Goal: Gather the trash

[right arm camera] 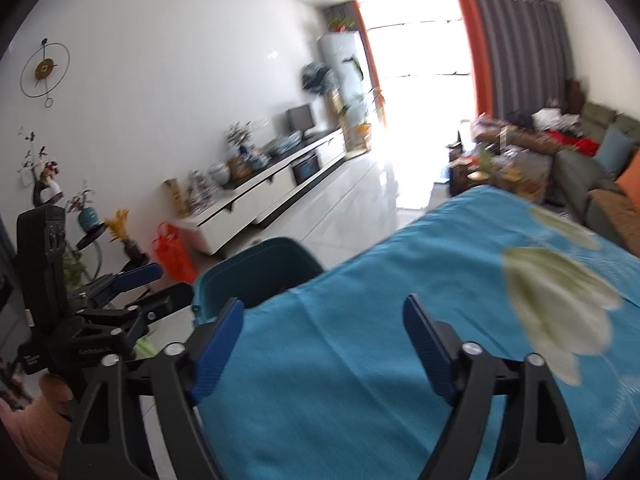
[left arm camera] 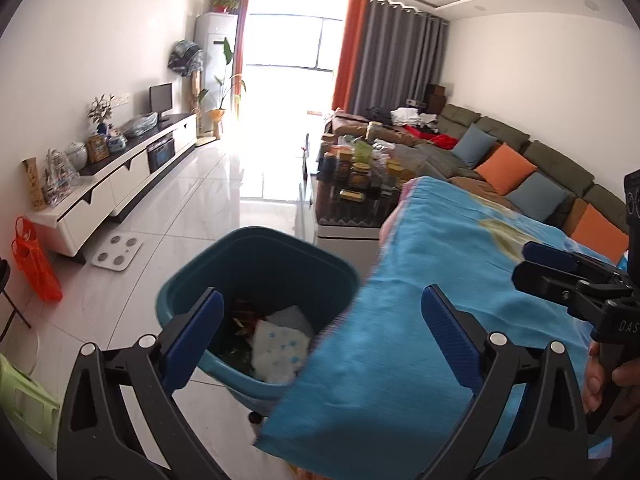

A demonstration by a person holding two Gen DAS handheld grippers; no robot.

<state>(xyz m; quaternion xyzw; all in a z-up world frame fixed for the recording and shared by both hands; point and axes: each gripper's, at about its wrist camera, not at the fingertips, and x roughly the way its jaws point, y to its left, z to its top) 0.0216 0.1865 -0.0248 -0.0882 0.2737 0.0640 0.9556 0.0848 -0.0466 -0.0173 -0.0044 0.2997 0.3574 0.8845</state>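
A crumpled white paper (left arm camera: pixel 280 344) is seen lying in the teal trash bin (left arm camera: pixel 260 256) on the white floor, just beside a table draped in a blue cloth (left arm camera: pixel 420 320). The left gripper (left arm camera: pixel 320 328) is held wide and empty above the bin's rim. The right gripper (right arm camera: pixel 324 340) is likewise spread wide over the cloth, nothing between its jaws.

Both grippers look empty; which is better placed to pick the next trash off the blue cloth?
Probably right gripper: open directly over the blue cloth. Left gripper straddles the teal bin.
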